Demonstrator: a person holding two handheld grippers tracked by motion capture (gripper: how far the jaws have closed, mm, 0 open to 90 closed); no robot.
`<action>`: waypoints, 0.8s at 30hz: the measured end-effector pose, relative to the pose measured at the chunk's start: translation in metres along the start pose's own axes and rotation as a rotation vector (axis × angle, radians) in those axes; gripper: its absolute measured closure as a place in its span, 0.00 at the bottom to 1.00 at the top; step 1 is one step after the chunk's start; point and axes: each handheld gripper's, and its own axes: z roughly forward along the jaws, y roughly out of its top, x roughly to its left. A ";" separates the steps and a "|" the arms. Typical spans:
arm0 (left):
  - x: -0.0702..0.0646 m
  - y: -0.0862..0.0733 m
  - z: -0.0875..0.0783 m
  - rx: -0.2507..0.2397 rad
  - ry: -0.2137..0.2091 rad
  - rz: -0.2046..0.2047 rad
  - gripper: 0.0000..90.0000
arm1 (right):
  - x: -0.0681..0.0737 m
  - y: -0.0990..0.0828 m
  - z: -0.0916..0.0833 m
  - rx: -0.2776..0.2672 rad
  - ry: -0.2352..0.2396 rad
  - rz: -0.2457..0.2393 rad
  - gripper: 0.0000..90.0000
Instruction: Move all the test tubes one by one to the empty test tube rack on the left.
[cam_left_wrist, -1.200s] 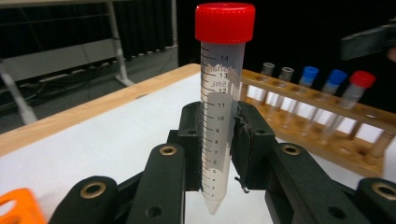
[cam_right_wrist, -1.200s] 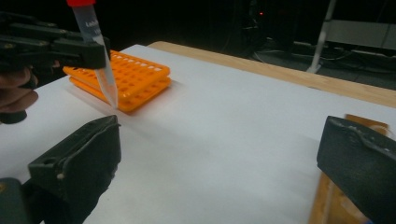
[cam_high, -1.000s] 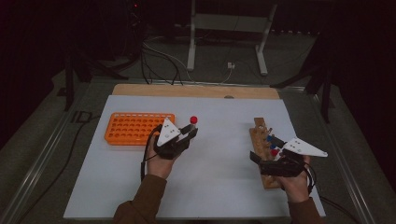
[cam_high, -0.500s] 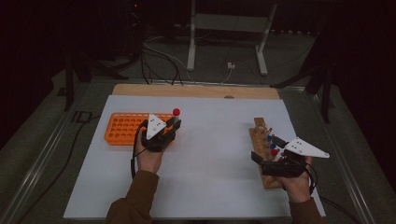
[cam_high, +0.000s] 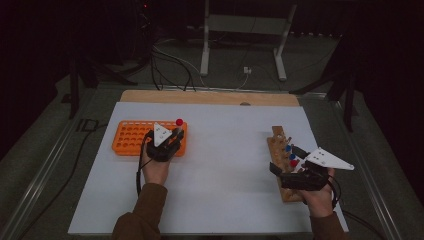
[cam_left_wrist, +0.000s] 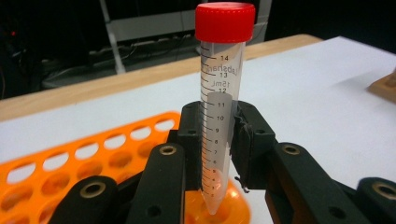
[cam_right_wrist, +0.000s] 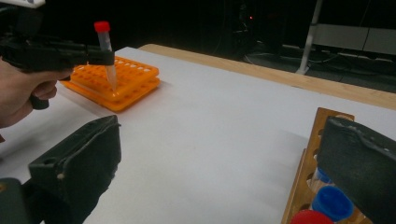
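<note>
The left gripper (cam_left_wrist: 217, 140) has its jaws clamped on the red-capped centrifuge tube (cam_left_wrist: 219, 107), tip right at a corner hole of the orange rack (cam_high: 131, 137). It looks slightly off-centre, so the tip may catch the rim and tilt the tube or shove the rack. Well away from the rack, the right gripper (cam_right_wrist: 224, 177) waits, jaws wide open and empty, beside the wooden rack (cam_high: 278, 150) and its blue-capped tubes (cam_right_wrist: 331, 201). The worktop (cam_high: 225, 150) between is bare.

Dark room, white table (cam_high: 220, 150), metal stand (cam_high: 240, 30)
</note>
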 end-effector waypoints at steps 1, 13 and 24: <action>0.001 -0.002 0.001 0.008 -0.002 -0.003 0.84 | 0.000 0.000 0.000 -0.001 0.000 0.001 0.00; -0.003 -0.020 0.004 0.082 -0.004 0.009 0.83 | 0.002 -0.001 0.000 0.007 0.009 -0.010 0.00; -0.002 -0.028 0.004 0.105 0.003 -0.006 0.72 | 0.000 0.000 -0.001 0.007 0.004 -0.010 0.00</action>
